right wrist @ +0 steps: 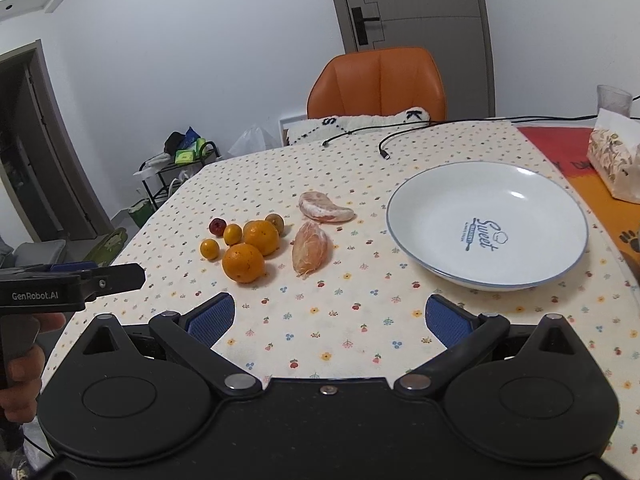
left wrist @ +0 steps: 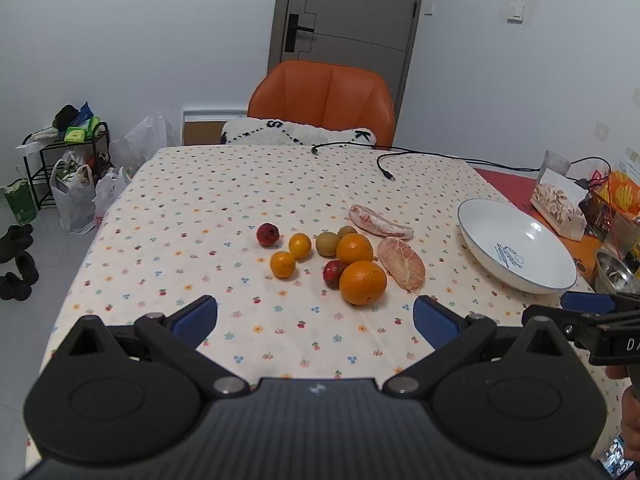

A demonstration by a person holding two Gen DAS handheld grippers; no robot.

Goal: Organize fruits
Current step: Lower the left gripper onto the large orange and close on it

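Both the left gripper (left wrist: 316, 316) and the right gripper (right wrist: 330, 314) hover with fingers spread and empty, the right nearer the plate (right wrist: 404, 216), and the fruit cluster (right wrist: 244, 262) lies left of that plate on the surface.

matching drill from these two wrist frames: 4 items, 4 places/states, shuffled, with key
Items
1. white blue-rimmed ceramic plate
2. large round orange nearest the camera
3. loose black cable end
4. left claw

Places/states
A. open, nothing between the blue pads
B. at the near end of the fruit cluster
C. empty, right of the fruit
D. on the far part of the tablecloth, near the orange chair

Pairs: 1-C, 2-B, 3-D, 4-A
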